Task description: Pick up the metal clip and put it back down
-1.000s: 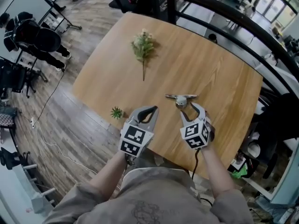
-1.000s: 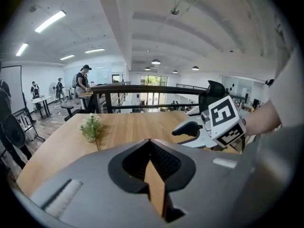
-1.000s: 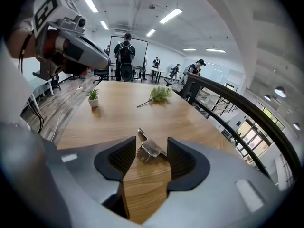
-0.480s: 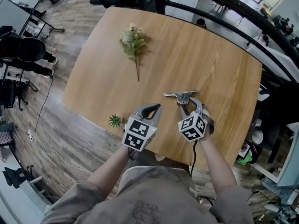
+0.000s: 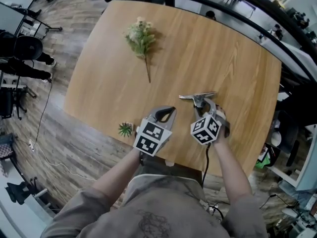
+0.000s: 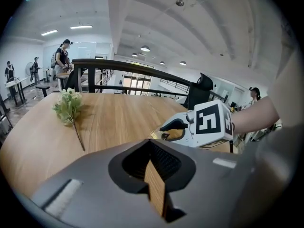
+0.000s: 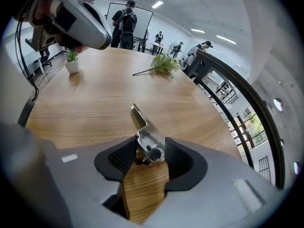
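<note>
The metal clip (image 5: 197, 98) is a silver, bent piece near the wooden table's (image 5: 228, 58) front right. My right gripper (image 5: 202, 106) is shut on it. In the right gripper view the clip (image 7: 148, 144) sits wedged between both black pads, with its long arm pointing away over the wood; whether it rests on the table or is lifted I cannot tell. My left gripper (image 5: 166, 114) hovers just left of it, shut and holding nothing. In the left gripper view its jaws (image 6: 154, 175) show only a thin slit of wood, and the right gripper (image 6: 204, 125) is ahead to the right.
A green flower sprig (image 5: 140, 38) lies at the table's far left. A tiny potted plant (image 5: 125, 129) stands at the near left edge. A black railing (image 5: 257, 21) curves behind the table's far right side. Office chairs (image 5: 22, 48) stand on the floor to the left.
My right gripper moved forward over the clip and its jaws came together around it. The left gripper stayed beside it, still shut.
</note>
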`<state>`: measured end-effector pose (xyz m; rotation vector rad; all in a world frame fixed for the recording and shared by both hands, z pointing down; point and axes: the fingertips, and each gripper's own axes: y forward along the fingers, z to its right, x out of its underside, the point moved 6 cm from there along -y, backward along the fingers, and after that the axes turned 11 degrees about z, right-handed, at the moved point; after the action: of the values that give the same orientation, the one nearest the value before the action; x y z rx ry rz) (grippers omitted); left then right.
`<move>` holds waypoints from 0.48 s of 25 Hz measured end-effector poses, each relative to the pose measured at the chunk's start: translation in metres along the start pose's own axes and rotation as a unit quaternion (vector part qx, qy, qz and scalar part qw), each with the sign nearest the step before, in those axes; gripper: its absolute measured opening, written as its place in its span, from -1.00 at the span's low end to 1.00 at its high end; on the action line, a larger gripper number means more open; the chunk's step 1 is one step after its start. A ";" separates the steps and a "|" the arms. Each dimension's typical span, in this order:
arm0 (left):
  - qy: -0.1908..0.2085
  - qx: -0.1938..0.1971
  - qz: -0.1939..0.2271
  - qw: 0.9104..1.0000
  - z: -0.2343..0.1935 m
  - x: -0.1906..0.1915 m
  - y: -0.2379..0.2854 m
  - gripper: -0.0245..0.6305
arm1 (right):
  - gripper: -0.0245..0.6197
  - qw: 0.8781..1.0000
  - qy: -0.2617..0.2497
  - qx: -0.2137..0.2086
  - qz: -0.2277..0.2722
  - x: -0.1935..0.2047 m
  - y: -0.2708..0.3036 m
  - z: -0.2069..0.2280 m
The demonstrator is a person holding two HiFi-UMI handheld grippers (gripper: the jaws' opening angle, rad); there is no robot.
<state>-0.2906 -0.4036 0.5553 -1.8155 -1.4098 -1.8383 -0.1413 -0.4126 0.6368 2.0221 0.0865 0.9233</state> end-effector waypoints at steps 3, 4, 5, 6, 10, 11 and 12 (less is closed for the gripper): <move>-0.005 0.004 -0.002 1.000 -0.003 0.001 -0.001 -0.92 | -0.35 1.000 -0.010 0.001 -0.011 0.000 0.003 -0.002; -0.005 0.005 -0.002 1.000 -0.004 0.001 -0.002 -0.92 | -0.43 1.000 -0.013 0.003 -0.013 -0.001 0.003 -0.002; -0.005 0.005 -0.001 1.000 -0.004 0.001 -0.002 -0.92 | -0.45 1.000 -0.018 0.005 -0.015 0.000 0.003 -0.003; -0.005 0.006 0.000 1.000 -0.005 0.000 -0.003 -0.92 | -0.46 1.000 -0.023 0.008 -0.017 0.000 0.003 -0.003; -0.005 0.005 0.004 1.000 -0.005 -0.004 -0.007 -0.92 | -0.62 0.999 -0.047 0.024 -0.012 -0.004 -0.003 -0.001; -0.005 0.004 0.006 1.000 -0.005 -0.005 -0.008 -0.92 | -0.68 0.998 -0.049 0.027 -0.010 -0.006 -0.006 0.000; -0.005 0.003 0.007 1.000 -0.005 -0.006 -0.009 -0.92 | -0.73 0.998 -0.048 0.030 -0.008 -0.007 -0.008 0.002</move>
<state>-0.2988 -0.4050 0.5464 -1.8291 -1.4005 -1.8187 -0.1431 -0.4120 0.6258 2.1144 0.0780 0.8205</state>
